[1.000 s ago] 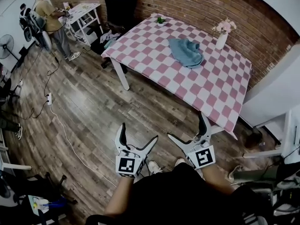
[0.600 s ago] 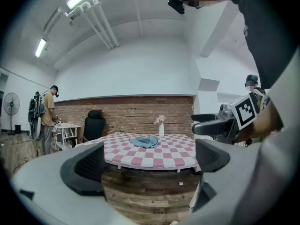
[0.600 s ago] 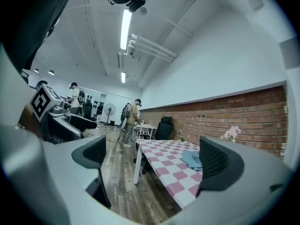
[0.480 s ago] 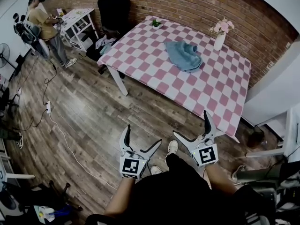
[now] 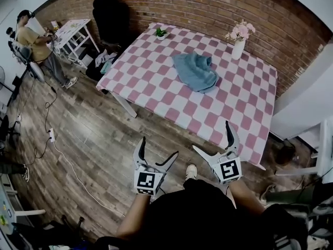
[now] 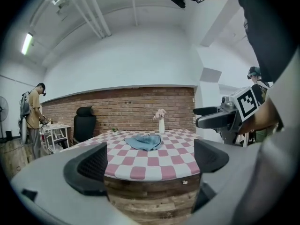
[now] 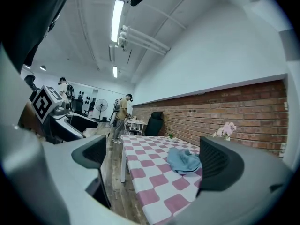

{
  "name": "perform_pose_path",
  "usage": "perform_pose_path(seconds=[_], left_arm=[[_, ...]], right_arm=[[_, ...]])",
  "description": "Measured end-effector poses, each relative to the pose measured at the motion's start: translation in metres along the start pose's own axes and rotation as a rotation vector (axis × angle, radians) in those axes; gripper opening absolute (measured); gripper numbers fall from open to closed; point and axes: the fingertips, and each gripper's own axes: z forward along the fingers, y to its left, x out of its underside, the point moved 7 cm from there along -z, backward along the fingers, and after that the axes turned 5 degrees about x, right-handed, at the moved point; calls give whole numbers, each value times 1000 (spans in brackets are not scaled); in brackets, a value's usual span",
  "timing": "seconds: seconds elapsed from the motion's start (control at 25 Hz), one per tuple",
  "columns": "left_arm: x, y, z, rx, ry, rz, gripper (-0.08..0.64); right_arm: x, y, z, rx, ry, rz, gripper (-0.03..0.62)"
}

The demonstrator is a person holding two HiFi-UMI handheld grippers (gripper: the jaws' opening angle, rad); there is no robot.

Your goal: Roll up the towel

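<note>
- here we hold both grippers low in front of us, over the wooden floor (image 5: 78, 124) and well short of the table (image 5: 156, 85).
- our left gripper (image 5: 158, 147) has its 2 jaws spread wide; in the left gripper view nothing sits between them, only the table and the floor far beyond.
- our right gripper (image 5: 210, 135) is spread just as wide, and the right gripper view shows only air between its pads, with the table beyond.
- the 2 grippers sit side by side, near each other but apart, jaws pointing toward the table.
- the towel (image 5: 195, 72) is blue and lies in a loose, crumpled heap on the pink-and-white checked cloth, toward the far half of the table, not rolled.
- a white vase (image 5: 238, 49) with pink flowers stands near the towel but apart from it, on the side of the brick wall (image 5: 208, 7).
- a small potted plant (image 5: 160, 33) sits at the table's far-left corner.
- a black chair (image 5: 110, 14) stands by the wall, and a person (image 5: 35, 41) stands at a white side table (image 5: 70, 27) well off to the left.
</note>
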Motion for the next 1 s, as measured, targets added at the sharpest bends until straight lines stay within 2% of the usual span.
perform_pose_path(seconds=[0.2,0.52,0.76,1.0], left_arm=[[1,5,59,35,52,-1,545],[3,13,128,41,77,-7,537],[6,19,172,74,104,10,529],[20,34,217,142,158,16,520]], right_arm=[[11,-44,31,-6,16,8,592],[24,-91,70,-23,42,6,592],[32,-111,88,11,30,23,592],[46,-127,101,83,74,56,592]])
